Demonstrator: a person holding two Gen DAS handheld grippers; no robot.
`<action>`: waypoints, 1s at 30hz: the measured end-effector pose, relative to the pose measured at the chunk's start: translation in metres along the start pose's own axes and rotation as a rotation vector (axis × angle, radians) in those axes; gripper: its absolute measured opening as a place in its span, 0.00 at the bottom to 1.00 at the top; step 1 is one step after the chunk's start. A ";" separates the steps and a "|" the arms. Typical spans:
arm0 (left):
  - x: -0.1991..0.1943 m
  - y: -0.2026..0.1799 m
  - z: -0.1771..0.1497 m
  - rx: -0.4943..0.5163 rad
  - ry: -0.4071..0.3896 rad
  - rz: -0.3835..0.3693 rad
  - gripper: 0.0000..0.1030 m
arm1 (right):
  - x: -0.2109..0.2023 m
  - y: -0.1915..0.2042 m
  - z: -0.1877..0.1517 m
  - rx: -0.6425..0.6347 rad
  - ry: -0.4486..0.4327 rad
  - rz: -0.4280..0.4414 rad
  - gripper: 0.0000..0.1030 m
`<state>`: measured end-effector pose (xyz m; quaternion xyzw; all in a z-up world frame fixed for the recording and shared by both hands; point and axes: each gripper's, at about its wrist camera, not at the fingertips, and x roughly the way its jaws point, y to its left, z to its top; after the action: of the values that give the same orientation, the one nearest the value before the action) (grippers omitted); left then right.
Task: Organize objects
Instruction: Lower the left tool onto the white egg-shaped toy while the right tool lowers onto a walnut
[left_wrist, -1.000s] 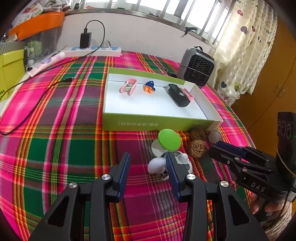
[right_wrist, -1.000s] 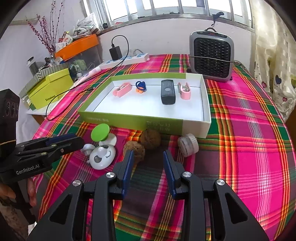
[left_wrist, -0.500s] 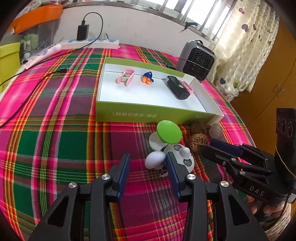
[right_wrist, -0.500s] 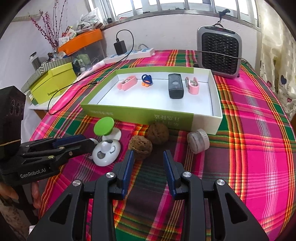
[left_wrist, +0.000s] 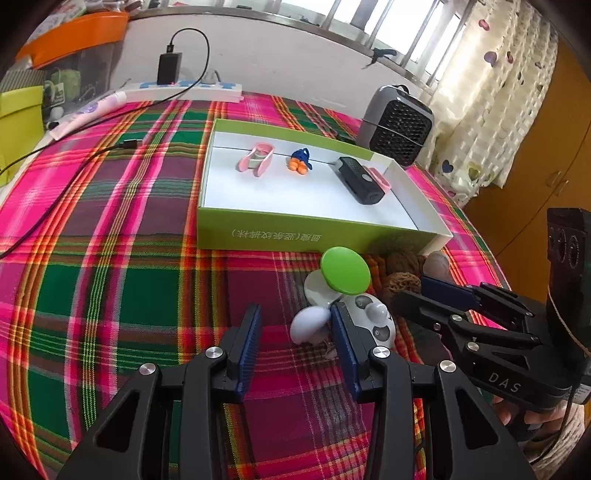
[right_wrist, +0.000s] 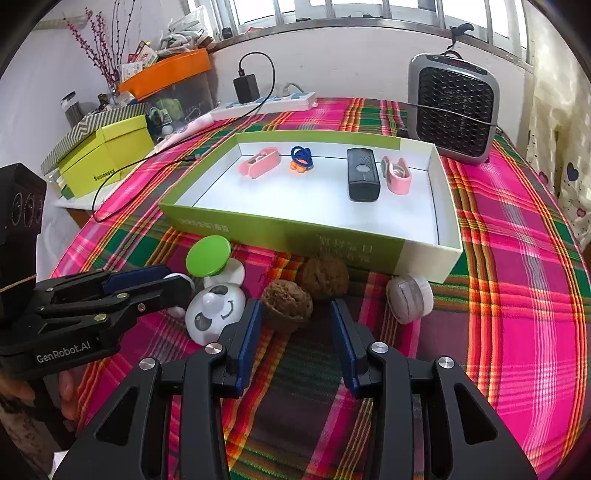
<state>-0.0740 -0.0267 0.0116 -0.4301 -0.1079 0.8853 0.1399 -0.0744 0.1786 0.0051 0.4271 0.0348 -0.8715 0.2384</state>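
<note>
Blue-padded and parted, the left gripper (left_wrist: 295, 332) is hovering low over the plaid table (left_wrist: 110, 295), grasping nothing; a small white egg-shaped piece (left_wrist: 309, 325) is sitting between its fingers, close to the inner face of the one at 3 o'clock, though whether it is touching is hard to tell. The right gripper (right_wrist: 295, 325) is opening its jaws, with the nearer walnut (right_wrist: 287, 304) lying between the tips at 12 o'clock and no pad pressing on it. Just at 9 o'clock of that walnut a white panda-faced toy (right_wrist: 214, 312) is resting, and beyond it at 11 o'clock a green-topped disc (right_wrist: 208, 255). A second walnut (right_wrist: 325, 278) is sitting behind the first, apparently touching it, and a small white jar (right_wrist: 409, 297) is lying on its side at 2 o'clock. Farther off, the green-walled box (right_wrist: 280, 236) is already holding two pink clips, a blue-and-orange toy and a black device. To do this well, each gripper should probably be centring on its round piece before closing, since both look likely to roll away.
</note>
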 end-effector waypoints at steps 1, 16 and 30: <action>0.000 0.000 0.000 0.001 0.000 -0.002 0.36 | 0.000 0.000 0.001 -0.001 0.002 -0.001 0.38; -0.002 -0.003 -0.003 0.052 -0.006 0.023 0.37 | 0.007 0.008 0.000 -0.050 0.014 -0.034 0.38; -0.002 -0.006 -0.005 0.099 -0.008 0.072 0.21 | 0.006 0.008 -0.002 -0.045 0.011 -0.022 0.29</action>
<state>-0.0683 -0.0211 0.0120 -0.4227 -0.0491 0.8958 0.1287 -0.0725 0.1695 0.0006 0.4260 0.0605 -0.8707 0.2381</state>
